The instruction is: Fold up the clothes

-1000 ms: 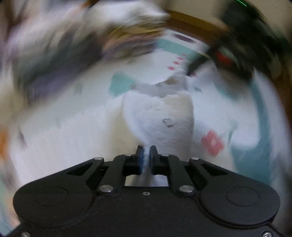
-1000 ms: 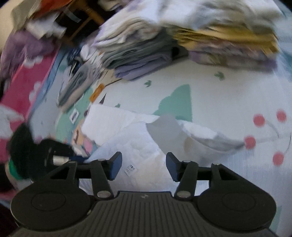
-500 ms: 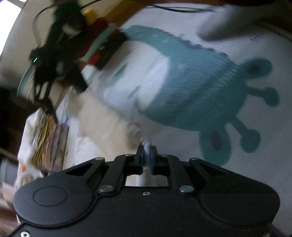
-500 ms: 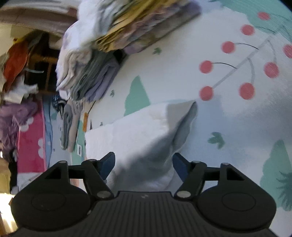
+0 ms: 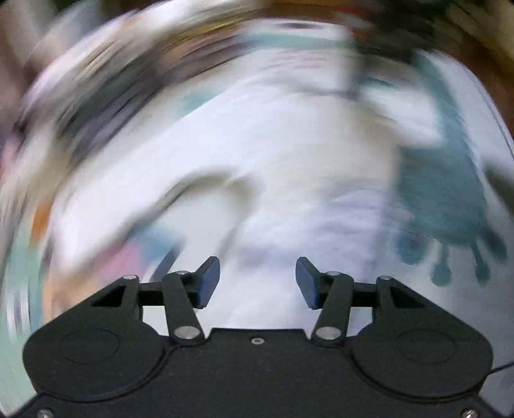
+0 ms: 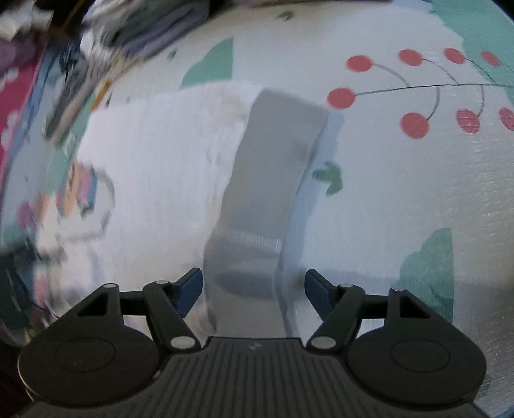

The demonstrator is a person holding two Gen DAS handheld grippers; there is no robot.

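Note:
A white garment (image 6: 154, 167) lies folded on the patterned play mat (image 6: 401, 199), with a grey-shaded folded edge (image 6: 273, 180) running toward the camera. My right gripper (image 6: 253, 292) hangs just above that edge, jaws wide apart, the cloth showing between them but not pinched. In the blurred left wrist view the same white garment (image 5: 289, 199) spreads below my left gripper (image 5: 257, 283), whose jaws are opening with nothing pressed between the pads.
A stack of folded clothes (image 6: 151, 29) sits at the far left of the mat, blurred. Red cherry prints (image 6: 414, 125) and green shapes mark the mat on the right. A teal figure (image 5: 449, 209) is printed on the mat right of the left gripper.
The left gripper, shut on white cloth before, now stands open and has swung across the mat. The right gripper has come down closer to the garment's folded edge.

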